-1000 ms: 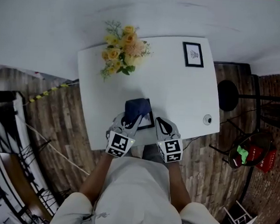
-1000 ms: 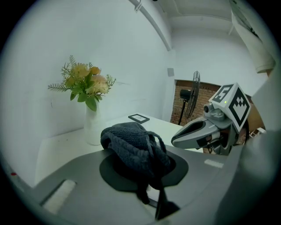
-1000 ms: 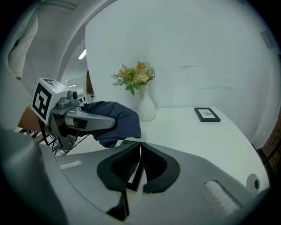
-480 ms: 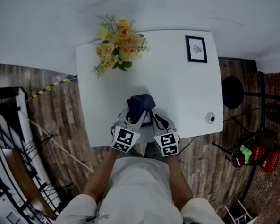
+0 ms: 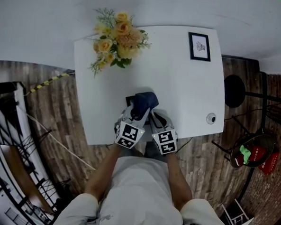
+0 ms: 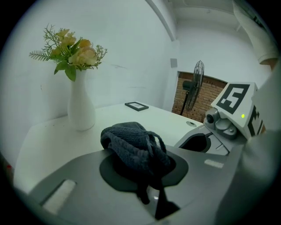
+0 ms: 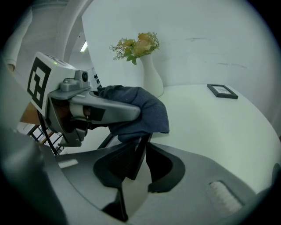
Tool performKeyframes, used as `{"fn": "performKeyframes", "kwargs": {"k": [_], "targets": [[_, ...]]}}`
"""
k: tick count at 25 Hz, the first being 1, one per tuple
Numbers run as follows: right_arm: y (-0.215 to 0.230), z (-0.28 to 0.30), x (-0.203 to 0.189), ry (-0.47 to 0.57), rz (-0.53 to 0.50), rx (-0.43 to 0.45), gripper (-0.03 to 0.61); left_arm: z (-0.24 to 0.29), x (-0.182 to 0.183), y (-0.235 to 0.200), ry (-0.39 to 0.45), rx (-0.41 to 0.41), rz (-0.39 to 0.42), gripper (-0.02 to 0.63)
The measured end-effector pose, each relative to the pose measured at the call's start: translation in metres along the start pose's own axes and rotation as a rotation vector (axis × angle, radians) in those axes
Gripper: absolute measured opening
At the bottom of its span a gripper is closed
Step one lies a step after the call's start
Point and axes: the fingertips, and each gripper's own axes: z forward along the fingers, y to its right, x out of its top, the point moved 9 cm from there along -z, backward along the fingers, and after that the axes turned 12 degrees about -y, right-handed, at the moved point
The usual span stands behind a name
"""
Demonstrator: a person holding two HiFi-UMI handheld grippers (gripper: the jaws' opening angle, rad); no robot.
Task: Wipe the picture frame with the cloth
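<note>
My right tongs (image 7: pixel 131 171) clamp the picture frame (image 7: pixel 139 151) to steady it while my left tongs (image 6: pixel 147 184) pinch the cloth (image 6: pixel 131 143) over the frame's top for wiping.

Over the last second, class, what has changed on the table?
The right gripper moved left, toward the left gripper, and closed on the picture frame. The left gripper still holds the cloth; the flowers and far frame stayed put.
</note>
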Motion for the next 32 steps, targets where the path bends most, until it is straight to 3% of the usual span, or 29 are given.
{"fn": "performKeyframes", "kwargs": {"k": [12,32], "targets": [[-0.003,0.010,-0.005,0.003,0.039,0.002,0.080,0.028,-0.011,-0.005,-0.125,0.020,-0.007,0.086],[-0.005,0.013,-0.009,0.023,0.117,-0.056,0.075,0.014,-0.027,-0.020,-0.221,0.051,-0.028,0.086]]}}
